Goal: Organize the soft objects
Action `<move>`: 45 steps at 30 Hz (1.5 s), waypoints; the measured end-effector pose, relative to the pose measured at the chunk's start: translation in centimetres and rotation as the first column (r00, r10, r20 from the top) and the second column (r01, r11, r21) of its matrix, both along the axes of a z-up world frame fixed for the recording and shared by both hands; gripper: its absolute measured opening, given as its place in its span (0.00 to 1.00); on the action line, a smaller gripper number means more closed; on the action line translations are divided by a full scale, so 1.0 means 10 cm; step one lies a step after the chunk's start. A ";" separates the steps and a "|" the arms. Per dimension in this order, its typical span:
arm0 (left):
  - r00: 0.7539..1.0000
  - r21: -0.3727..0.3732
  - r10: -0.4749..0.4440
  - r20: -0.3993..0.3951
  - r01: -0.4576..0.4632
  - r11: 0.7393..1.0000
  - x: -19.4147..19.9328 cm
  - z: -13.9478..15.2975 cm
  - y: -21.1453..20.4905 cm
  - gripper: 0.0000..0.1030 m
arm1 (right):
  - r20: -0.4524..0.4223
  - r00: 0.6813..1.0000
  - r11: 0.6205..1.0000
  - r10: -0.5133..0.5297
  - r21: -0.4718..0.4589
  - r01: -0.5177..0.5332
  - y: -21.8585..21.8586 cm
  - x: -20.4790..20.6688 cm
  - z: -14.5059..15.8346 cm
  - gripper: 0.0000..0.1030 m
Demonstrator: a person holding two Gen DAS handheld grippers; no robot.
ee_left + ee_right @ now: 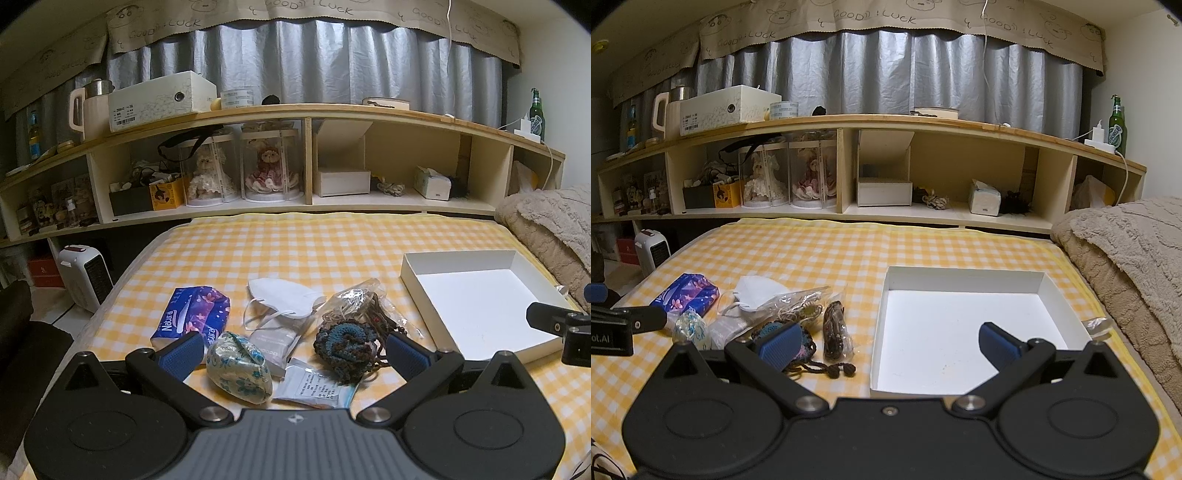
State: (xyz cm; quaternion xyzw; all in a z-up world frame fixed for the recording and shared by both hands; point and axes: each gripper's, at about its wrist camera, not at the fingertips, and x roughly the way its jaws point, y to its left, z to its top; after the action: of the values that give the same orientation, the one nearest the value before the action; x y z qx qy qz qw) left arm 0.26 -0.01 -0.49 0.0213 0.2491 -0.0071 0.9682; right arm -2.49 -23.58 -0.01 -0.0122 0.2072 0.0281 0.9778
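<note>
Soft items lie on the yellow checked bedsheet [295,243]: a purple tissue pack [194,314], a white face mask [284,293], a floral pouch [238,369], a dark crocheted pouch [345,347], a clear bag of cords [354,299] and flat sachets [314,386]. My left gripper [293,354] is open just above the floral pouch and crocheted pouch, gripping nothing. An empty white box [964,325] sits to the right. My right gripper [888,345] is open over the box's near left edge, beside the crocheted pouch [786,338] and a bagged dark cord [836,323].
A wooden headboard shelf [314,114] with dolls, boxes and tissues runs across the back. A folded beige blanket [1134,254] lies right of the box. A small white heater [86,277] stands on the floor at the bed's left.
</note>
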 end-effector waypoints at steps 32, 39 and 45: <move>1.000 0.009 -0.004 -0.002 0.004 1.000 -0.01 -0.02 -0.05 1.00 | -0.003 1.000 1.000 0.000 -0.002 0.000 0.01 0.01 -0.01 1.00; 1.000 0.009 -0.004 -0.002 0.004 1.000 -0.01 -0.02 -0.05 1.00 | -0.003 1.000 1.000 0.001 -0.003 -0.001 0.01 0.01 -0.01 1.00; 1.000 0.010 -0.003 -0.003 0.003 1.000 -0.01 -0.02 -0.05 1.00 | -0.004 1.000 1.000 0.000 -0.003 0.000 0.02 0.01 -0.01 1.00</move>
State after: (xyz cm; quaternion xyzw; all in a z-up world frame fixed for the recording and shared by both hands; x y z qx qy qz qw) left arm 0.16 -0.47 -0.64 0.0267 0.2505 -0.0073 0.9677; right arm -2.43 -23.40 -0.07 -0.0135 0.2091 0.0278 0.9774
